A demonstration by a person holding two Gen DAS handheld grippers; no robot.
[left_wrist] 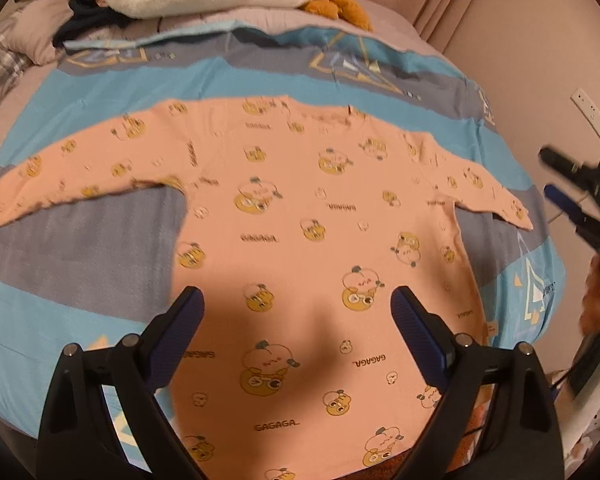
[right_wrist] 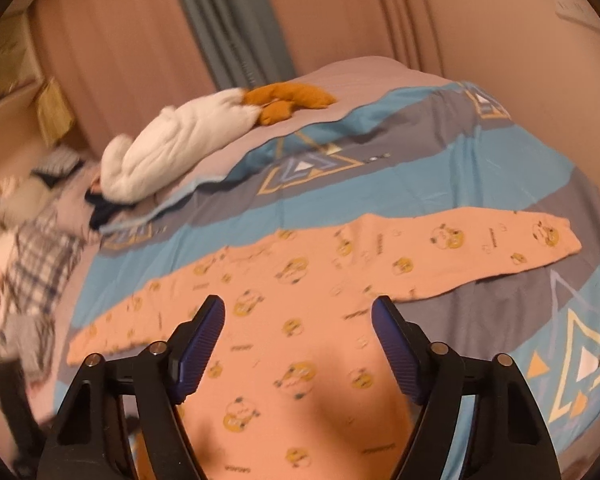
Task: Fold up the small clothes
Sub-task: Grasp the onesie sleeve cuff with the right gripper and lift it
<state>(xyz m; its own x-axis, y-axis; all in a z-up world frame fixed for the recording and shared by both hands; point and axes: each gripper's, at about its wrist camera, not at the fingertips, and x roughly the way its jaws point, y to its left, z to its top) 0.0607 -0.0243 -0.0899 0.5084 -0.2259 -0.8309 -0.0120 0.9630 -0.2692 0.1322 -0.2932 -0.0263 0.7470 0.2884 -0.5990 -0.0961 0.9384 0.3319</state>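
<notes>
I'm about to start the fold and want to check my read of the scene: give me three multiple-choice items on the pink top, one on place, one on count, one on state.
1. Where does the pink top lie?
A. On the blue and grey bedcover
B. On the white plush toy
C. On the floor

2. How many sleeves of it are spread out to the sides?
A. None
B. One
C. Two

3. How do the left tongs stand?
A. Shut on the hem
B. Open, with nothing between them
C. Shut on a sleeve

Answers:
1 A: the bedcover shows all round the top.
2 C: one sleeve runs out each way in the left wrist view.
3 B: both fingers stand wide apart above the cloth, gripping nothing.
</notes>
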